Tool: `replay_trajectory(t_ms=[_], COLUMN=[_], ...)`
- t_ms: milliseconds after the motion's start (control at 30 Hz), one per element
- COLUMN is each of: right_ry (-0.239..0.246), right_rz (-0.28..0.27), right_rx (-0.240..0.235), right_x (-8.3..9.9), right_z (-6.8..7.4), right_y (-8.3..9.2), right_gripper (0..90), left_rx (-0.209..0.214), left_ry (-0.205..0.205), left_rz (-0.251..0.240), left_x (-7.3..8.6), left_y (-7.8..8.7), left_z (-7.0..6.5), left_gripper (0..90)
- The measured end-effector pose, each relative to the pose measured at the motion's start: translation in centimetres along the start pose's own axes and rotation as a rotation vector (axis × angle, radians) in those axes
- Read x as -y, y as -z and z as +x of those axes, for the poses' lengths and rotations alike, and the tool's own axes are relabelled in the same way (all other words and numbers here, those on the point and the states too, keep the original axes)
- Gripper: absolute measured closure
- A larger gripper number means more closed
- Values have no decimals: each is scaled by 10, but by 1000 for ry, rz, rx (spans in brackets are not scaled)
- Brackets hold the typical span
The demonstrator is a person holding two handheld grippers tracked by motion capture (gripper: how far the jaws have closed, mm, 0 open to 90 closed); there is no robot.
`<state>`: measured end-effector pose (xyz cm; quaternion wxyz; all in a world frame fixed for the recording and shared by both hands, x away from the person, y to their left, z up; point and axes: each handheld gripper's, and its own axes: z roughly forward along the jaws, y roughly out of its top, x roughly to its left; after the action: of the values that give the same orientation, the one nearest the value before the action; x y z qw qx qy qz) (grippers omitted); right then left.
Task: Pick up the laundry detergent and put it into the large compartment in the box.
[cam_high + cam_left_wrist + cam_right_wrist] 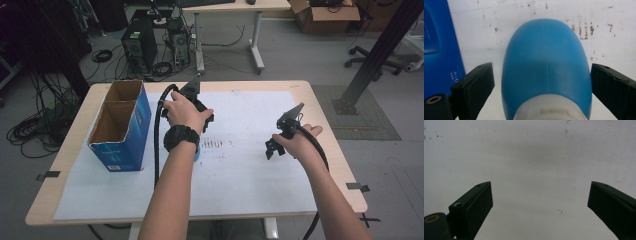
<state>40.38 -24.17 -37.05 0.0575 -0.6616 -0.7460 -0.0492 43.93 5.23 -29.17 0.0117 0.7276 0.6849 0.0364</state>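
The left gripper (pixel 541 82) straddles a blue bottle (pixel 546 70) lying on the white sheet of the tabletop (pixel 524 15), white cap end nearest the camera. Its jaws stand either side of the body with slim gaps, not yet pressing, likely lined up for a squeeze across the widest part. A blue box (pixel 439 50) sits beyond the left-hand jaw. The right gripper (pixel 540 195) hangs released over bare sheet, apparently waiting.

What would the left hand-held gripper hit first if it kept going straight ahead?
The blue bottle: it already sits between the left hand-held gripper's open jaws, seemingly not yet pinched. Beyond it comes the white table sheet.
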Motion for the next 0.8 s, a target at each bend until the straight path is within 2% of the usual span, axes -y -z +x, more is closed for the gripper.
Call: replay_trajectory(t_ms=[133, 800], right_ry=[1, 6], right_rz=[-1, 3], right_rx=[-1, -1], right_x=[0, 1], right_z=[0, 3], right_y=[0, -2], right_gripper=[63, 63], left_rx=[5, 4], left_ry=[0, -1], left_rz=[-6, -16], left_x=[1, 1], left_y=[1, 4], left_z=[1, 1], left_gripper=[135, 230])
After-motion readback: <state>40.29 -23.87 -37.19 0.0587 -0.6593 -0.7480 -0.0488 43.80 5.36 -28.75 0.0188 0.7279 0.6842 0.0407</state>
